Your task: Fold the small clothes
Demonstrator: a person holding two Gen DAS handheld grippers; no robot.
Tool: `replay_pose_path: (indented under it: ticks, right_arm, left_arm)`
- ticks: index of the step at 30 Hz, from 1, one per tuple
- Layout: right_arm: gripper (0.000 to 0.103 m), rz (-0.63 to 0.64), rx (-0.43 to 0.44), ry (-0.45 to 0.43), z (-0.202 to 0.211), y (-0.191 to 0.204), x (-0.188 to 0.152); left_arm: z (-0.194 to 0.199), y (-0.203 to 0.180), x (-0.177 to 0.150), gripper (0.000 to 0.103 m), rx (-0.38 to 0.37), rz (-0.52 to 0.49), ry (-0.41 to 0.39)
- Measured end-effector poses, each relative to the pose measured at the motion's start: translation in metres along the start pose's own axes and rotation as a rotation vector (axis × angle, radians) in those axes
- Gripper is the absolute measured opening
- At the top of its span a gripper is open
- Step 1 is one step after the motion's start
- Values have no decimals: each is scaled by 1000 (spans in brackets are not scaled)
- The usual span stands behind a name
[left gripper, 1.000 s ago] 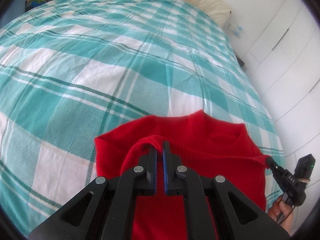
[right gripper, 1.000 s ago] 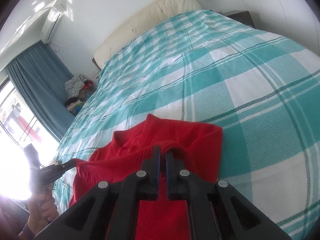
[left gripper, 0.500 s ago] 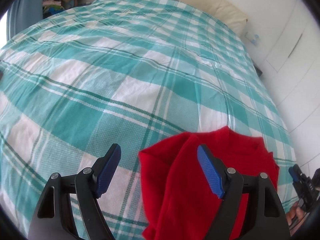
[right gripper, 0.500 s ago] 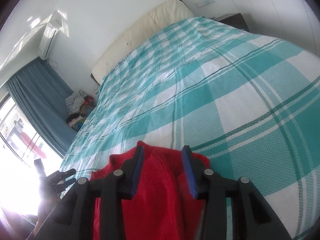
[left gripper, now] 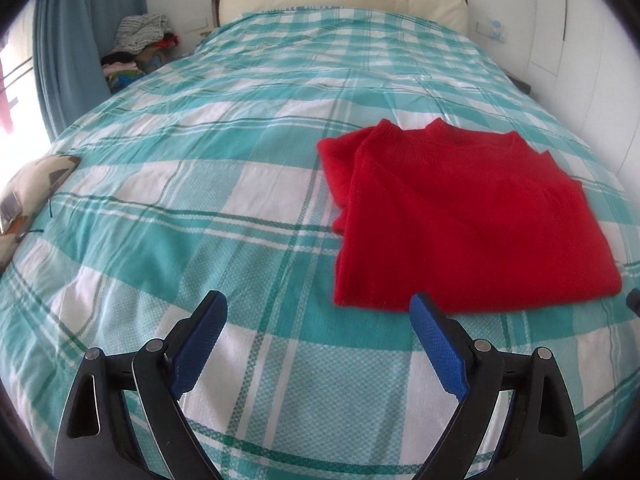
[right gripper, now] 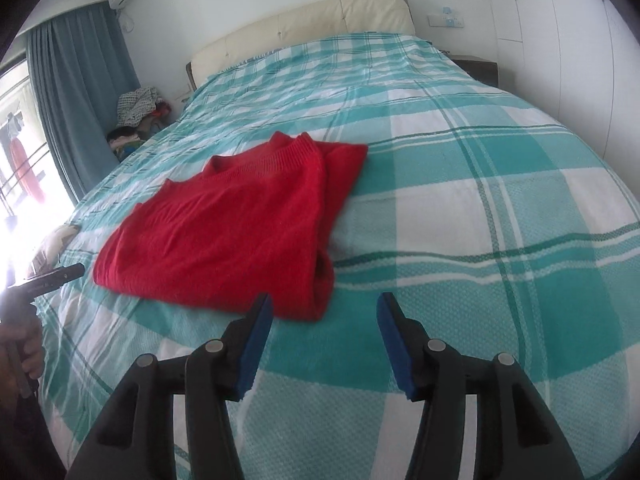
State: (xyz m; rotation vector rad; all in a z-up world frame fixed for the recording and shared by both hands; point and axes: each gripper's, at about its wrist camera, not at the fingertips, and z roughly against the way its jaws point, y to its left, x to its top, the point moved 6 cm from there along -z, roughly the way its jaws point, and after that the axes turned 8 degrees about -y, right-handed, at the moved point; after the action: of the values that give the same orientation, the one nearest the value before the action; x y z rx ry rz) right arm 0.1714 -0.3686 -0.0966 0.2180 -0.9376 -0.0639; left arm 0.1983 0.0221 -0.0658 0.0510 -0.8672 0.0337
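No legible writing shows on the red sweater point(left gripper: 460, 220).

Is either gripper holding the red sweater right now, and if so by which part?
Neither. The left gripper and right gripper have just been opening, with nothing between them; the red sweater lies folded on the bed.

Left claw point(left gripper: 318, 344), right claw point(right gripper: 324, 342): jaws just opening, nothing between, angled downward.
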Motion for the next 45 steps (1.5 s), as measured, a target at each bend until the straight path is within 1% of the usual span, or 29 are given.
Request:
replay_pose_path:
  ticks: [2, 4, 7, 12, 14, 20, 32, 45]
  right_arm:
    - [55, 11, -7, -3, 0, 2, -3]
    - [56, 54, -38, -8, -3, 5, -5]
    - [57, 89, -62, 19, -15, 7, -14]
    - [60, 97, -78, 16, -21, 5, -19]
    - [63, 98, -79, 15, -20, 6, -20]
    - [66, 110, -88, 20, -22, 9, -21]
    - [68, 101, -87, 23, -23, 7, -20]
    - [70, 99, -91, 23, -23, 5, -20]
  left_arm:
    - [-4, 1, -6, 94, 18, -4, -8]
    - [-8, 3, -11, 94, 27, 2, -5]
    - [-14, 5, -16, 94, 26, 11, 6]
    - [-15, 5, -18, 94, 28, 19, 7]
    - [-15, 4, -19, 94, 31, 14, 5]
    - [-21, 3, -26, 94, 52, 6, 21]
    - [-24, 11, -30, 94, 40, 53, 44]
    - [-23, 10, -29, 94, 41, 48, 44]
